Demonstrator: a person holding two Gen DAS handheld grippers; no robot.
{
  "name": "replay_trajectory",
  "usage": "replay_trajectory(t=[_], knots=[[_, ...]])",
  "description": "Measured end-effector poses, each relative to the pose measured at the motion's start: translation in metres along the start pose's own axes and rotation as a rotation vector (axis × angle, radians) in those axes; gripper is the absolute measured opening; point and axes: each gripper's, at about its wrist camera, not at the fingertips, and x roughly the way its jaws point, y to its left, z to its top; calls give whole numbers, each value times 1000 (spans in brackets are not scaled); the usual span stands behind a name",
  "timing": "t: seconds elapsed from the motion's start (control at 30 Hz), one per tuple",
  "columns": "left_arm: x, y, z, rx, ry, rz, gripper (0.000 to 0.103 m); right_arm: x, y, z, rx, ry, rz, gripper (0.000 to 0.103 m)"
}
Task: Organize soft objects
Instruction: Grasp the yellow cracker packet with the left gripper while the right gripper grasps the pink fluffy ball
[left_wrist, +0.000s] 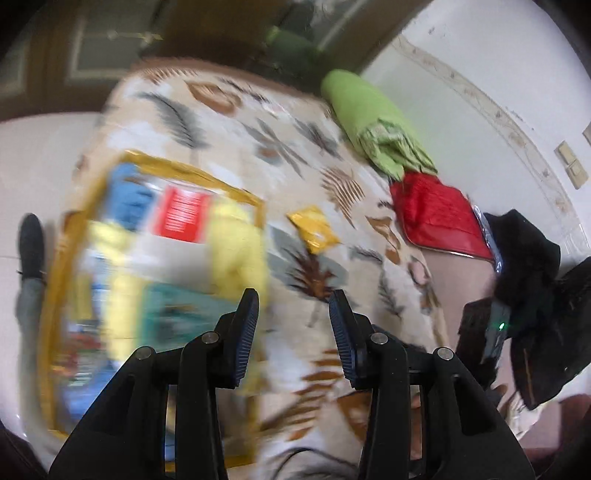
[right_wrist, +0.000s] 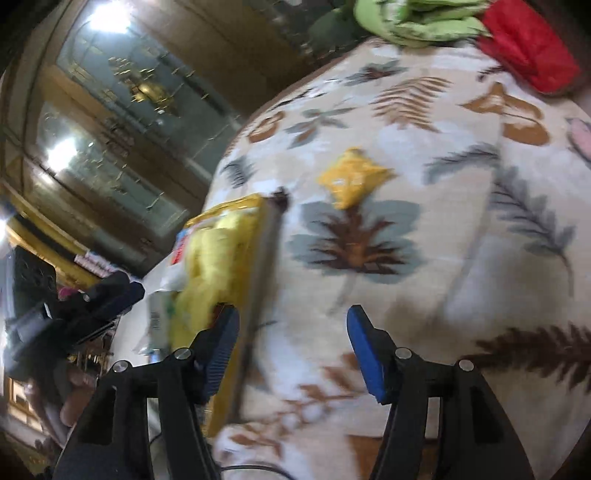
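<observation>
A clear storage bag with gold trim lies on the leaf-patterned blanket, holding yellow and blue soft items; it also shows in the right wrist view. A small yellow packet lies to its right, seen too in the right wrist view. My left gripper is open and empty, just right of the bag's near corner. My right gripper is open and empty beside the bag's edge. The left gripper also shows in the right wrist view.
A green rolled cloth and a red cushion lie at the blanket's far right edge. Dark clothing sits at the right. A wooden glass-fronted cabinet stands behind. White floor lies to the left.
</observation>
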Motion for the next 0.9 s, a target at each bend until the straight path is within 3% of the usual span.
replay_trajectory(t=[0.17, 0.37, 0.7, 0.9], knots=[[55, -37, 6, 15, 78, -14, 39, -27, -49, 10, 47, -50, -64, 61], [92, -56, 6, 21, 109, -19, 39, -61, -110, 43, 81, -111, -190, 61], [109, -52, 1, -22, 128, -23, 39, -86, -185, 114, 91, -174, -469, 61], [109, -50, 4, -27, 128, -17, 39, -75, -220, 135, 161, -166, -516, 61]])
